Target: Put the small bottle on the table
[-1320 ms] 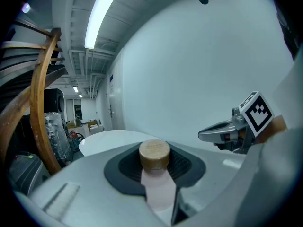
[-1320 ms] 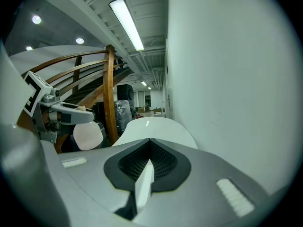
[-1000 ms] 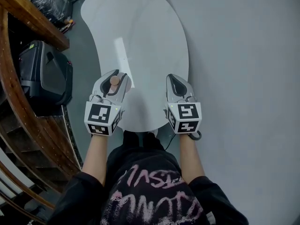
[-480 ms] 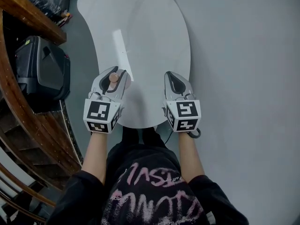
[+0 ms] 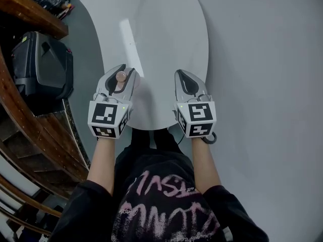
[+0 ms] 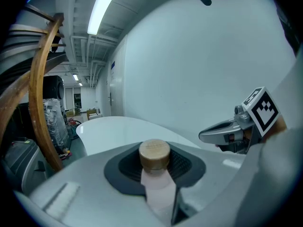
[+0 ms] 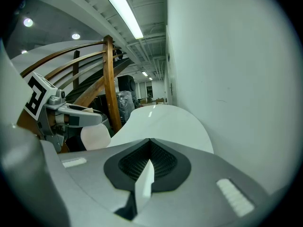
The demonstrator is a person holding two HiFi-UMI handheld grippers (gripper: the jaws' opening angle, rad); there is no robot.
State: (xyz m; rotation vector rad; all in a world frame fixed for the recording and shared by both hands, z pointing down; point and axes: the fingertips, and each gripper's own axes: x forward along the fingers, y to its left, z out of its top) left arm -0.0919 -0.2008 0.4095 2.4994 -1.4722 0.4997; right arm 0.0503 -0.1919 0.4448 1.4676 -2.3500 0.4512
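A small pale pink bottle [image 5: 121,76] with a round wooden cap stands upright between the jaws of my left gripper [image 5: 120,74], which is shut on it. It hangs over the near left part of the white rounded table [image 5: 161,29]. In the left gripper view the bottle [image 6: 157,183] fills the middle, its cap [image 6: 154,154] topmost. My right gripper [image 5: 184,76] hovers level with it over the table's near right part, shut with nothing in it. In the right gripper view its jaws [image 7: 149,162] meet, and the left gripper [image 7: 71,115] with the bottle [image 7: 94,137] shows at left.
A black case [image 5: 43,64] sits on the floor left of the table. A curved wooden railing [image 5: 35,150] runs along the left side, with a wooden ledge [image 5: 30,11] at the top left. Plain grey floor [image 5: 267,84] lies to the right.
Both grippers have moved forward over the table's near end, side by side. The left one still holds the bottle and the right one stays shut.
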